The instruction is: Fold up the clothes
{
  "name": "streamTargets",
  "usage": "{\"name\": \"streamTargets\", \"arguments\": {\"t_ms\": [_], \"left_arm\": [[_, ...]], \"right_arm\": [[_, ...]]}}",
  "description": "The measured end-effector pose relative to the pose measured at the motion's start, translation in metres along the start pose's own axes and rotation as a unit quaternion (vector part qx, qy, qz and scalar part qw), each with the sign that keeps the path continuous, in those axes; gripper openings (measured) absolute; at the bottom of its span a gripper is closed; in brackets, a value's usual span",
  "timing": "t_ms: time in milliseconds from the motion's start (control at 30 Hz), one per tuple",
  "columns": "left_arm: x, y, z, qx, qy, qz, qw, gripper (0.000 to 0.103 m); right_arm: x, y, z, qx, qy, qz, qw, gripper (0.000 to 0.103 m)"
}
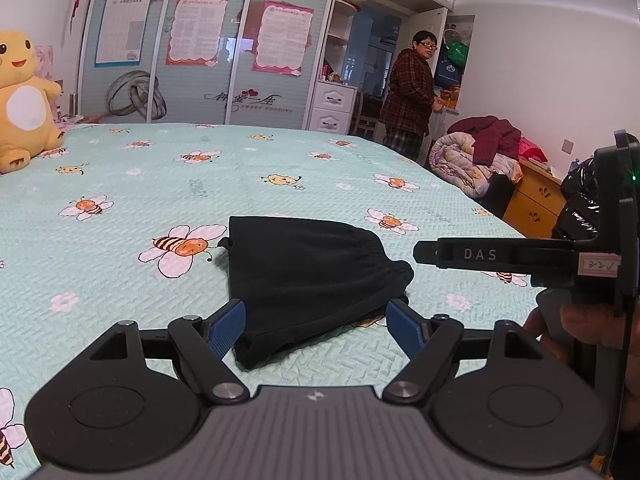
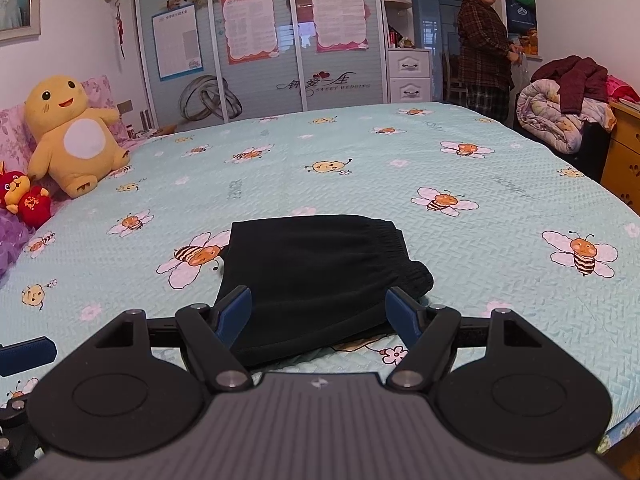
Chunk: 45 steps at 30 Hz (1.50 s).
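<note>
I found the black garment (image 2: 320,276) lying in a compact, flat, layered bundle on the bee-print bedspread (image 1: 120,168), elastic waistband on its far right edge. That shape fit either a finished fold or one awaiting a last fold; I could not settle which. My left gripper (image 1: 316,322) and right gripper (image 2: 318,312) hovered just short of the garment's near edge, jaws spread wide, holding nothing. Well beyond the garment sat a yellow plush toy (image 2: 76,136); a person (image 2: 486,48) stood past the bed's far corner. Nothing obstructed the garment.
</note>
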<state>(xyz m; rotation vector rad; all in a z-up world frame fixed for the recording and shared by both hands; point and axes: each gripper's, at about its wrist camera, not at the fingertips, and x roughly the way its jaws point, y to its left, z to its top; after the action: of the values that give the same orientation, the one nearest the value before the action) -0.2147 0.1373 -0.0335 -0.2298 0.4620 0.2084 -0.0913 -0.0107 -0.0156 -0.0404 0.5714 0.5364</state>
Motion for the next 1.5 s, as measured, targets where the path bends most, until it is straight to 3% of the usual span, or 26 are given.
{"name": "streamTargets", "arguments": {"t_ms": [467, 733, 900, 1133, 1300, 1500], "left_arm": [[0.010, 0.010, -0.009, -0.018, 0.021, 0.005, 0.9996, 0.081], [0.018, 0.025, -0.015, -0.040, 0.035, 0.016, 0.9985, 0.081], [0.027, 0.037, -0.021, -0.069, 0.053, 0.013, 0.9962, 0.081], [0.044, 0.069, -0.033, -0.139, 0.081, 0.007, 0.9869, 0.081], [0.071, 0.092, -0.037, -0.194, 0.100, 0.004, 0.9759, 0.081], [0.116, 0.108, -0.037, -0.233, 0.127, -0.009, 0.9641, 0.081]], "right_arm": [[0.009, -0.017, -0.016, 0.037, 0.020, 0.026, 0.999, 0.074], [0.026, -0.048, -0.037, 0.099, 0.054, 0.036, 0.993, 0.074], [0.037, -0.070, -0.054, 0.160, 0.075, 0.054, 0.983, 0.074], [0.054, -0.109, -0.077, 0.296, 0.085, 0.097, 0.946, 0.074], [0.081, -0.137, -0.095, 0.394, 0.089, 0.131, 0.905, 0.074], [0.126, -0.168, -0.109, 0.483, 0.079, 0.138, 0.861, 0.074]]}}
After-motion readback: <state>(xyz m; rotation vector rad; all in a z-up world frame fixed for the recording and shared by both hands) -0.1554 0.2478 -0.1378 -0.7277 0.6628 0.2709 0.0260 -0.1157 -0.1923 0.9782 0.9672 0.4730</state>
